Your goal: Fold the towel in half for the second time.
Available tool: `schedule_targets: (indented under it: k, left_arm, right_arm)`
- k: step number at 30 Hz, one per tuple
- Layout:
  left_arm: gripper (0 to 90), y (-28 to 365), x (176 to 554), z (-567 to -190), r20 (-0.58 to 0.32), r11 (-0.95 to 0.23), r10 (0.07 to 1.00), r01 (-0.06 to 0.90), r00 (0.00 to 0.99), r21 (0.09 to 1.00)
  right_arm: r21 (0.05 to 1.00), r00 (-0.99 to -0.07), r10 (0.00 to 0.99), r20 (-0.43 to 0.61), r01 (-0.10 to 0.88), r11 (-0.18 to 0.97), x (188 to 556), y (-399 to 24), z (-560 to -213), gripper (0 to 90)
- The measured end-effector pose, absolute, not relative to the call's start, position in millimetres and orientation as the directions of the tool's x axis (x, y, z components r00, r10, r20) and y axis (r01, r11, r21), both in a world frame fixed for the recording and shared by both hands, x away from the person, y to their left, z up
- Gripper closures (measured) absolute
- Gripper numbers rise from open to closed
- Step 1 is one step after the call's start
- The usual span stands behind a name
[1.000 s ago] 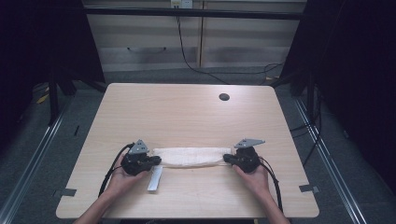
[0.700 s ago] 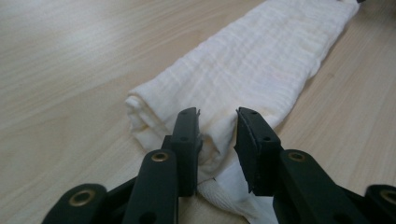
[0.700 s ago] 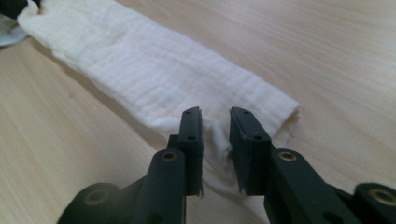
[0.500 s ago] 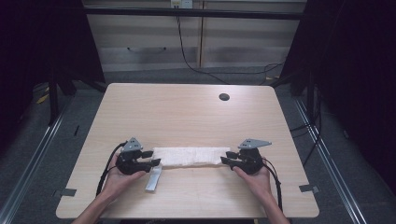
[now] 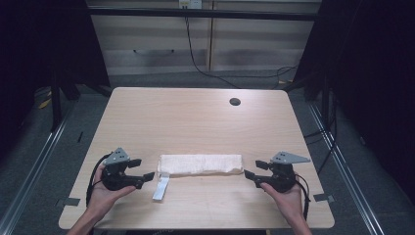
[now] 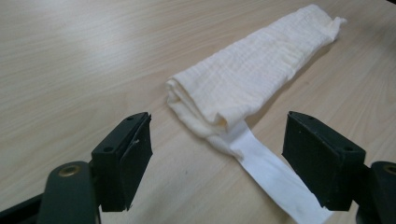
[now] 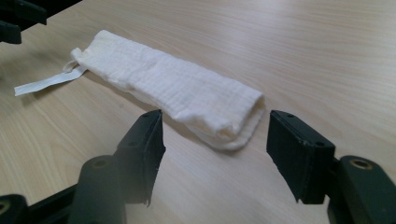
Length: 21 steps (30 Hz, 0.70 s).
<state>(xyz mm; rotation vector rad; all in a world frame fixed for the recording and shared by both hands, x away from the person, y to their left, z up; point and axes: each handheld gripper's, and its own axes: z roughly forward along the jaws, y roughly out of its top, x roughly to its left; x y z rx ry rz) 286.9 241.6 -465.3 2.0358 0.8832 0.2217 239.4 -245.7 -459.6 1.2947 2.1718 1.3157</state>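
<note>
My left gripper (image 5: 143, 169) stands wide, its jaws just opened, nothing between them; my right gripper (image 5: 250, 169) likewise, both clear of the cloth's ends. The table (image 5: 195, 117) is pale wood grain with rounded corners, bare across its far half, with a small dark hole (image 5: 235, 102) near the far edge. The cloth (image 5: 200, 164), a cream, crinkled weave folded into a long strip, lies near the front edge between the grippers. A smooth white tag (image 5: 160, 187) trails from its left end.

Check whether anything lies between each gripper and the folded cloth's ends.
Nothing visible does. The left gripper and the right gripper, jaws just opened and empty, flank the folded cloth with bare table between. A white strip trails from the cloth's left end, beside the left gripper.
</note>
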Motion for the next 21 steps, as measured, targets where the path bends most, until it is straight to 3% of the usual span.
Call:
schedule_targets:
  k: [8, 11, 14, 17, 21]
  left_arm:
    - [22.3, 257, 277, -473, -0.194, -0.303, 0.693, 0.525, 0.694, 0.795]
    - [16.0, 262, 277, -476, -0.203, -0.3, 0.687, 0.527, 0.698, 0.795]
    - [15.9, 270, 282, -479, -0.204, -0.291, 0.709, 0.544, 0.675, 0.787]
    - [16.2, 272, 285, -483, -0.215, -0.275, 0.737, 0.575, 0.641, 0.771]
    - [16.5, 270, 286, -484, -0.221, -0.297, 0.715, 0.573, 0.664, 0.764]
  right_arm:
    - [0.83, -0.498, 0.842, 0.207, 0.545, 0.118, 221, -267, -465, 31.5]
    - [0.833, -0.483, 0.851, 0.209, 0.544, 0.104, 219, -272, -466, 31.2]
    - [0.831, -0.453, 0.856, 0.251, 0.554, 0.05, 219, -280, -473, 31.1]
    - [0.824, -0.437, 0.867, 0.239, 0.564, 0.057, 220, -280, -477, 30.0]
    - [0.815, -0.429, 0.872, 0.237, 0.576, 0.063, 222, -280, -479, 29.1]
